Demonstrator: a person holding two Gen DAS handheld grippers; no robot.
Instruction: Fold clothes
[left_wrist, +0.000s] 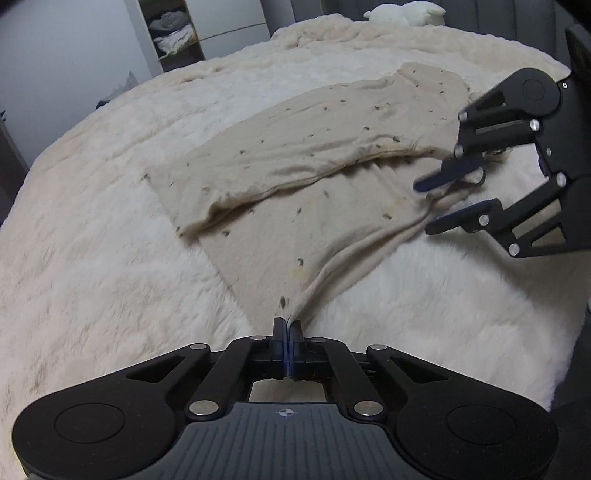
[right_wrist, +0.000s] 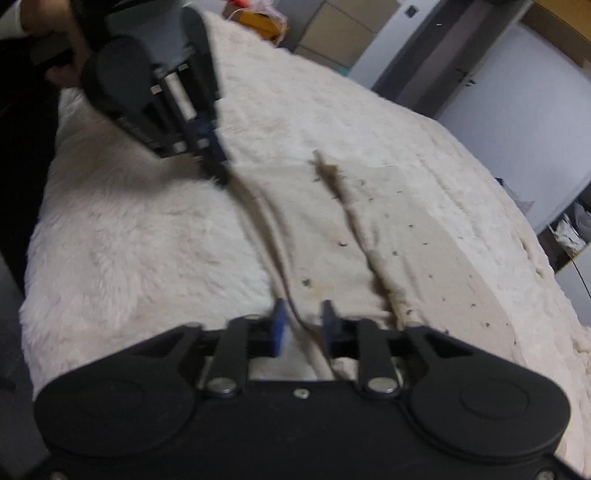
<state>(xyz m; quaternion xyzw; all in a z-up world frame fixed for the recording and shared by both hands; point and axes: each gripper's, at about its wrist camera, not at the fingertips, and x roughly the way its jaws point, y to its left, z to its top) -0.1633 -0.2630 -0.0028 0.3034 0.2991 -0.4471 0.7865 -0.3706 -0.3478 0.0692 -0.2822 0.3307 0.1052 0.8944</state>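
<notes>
A beige garment with small dark specks (left_wrist: 295, 166) lies partly folded on a fluffy white blanket (left_wrist: 92, 221); its far half is folded over the near half. My left gripper (left_wrist: 287, 325) is shut on the garment's near edge. My right gripper (left_wrist: 436, 203) is open at the garment's right end, with the cloth edge between its fingers. In the right wrist view the garment (right_wrist: 369, 240) stretches away, its edge runs between my open right gripper's (right_wrist: 301, 317) fingers, and the left gripper (right_wrist: 218, 173) pinches the far corner.
The blanket (right_wrist: 129, 240) covers a bed. An open shelf with clothes (left_wrist: 171, 33) stands at the far left, a white plush toy (left_wrist: 402, 13) at the far end. Closet doors (right_wrist: 498, 66) and an orange box (right_wrist: 258, 22) lie beyond the bed.
</notes>
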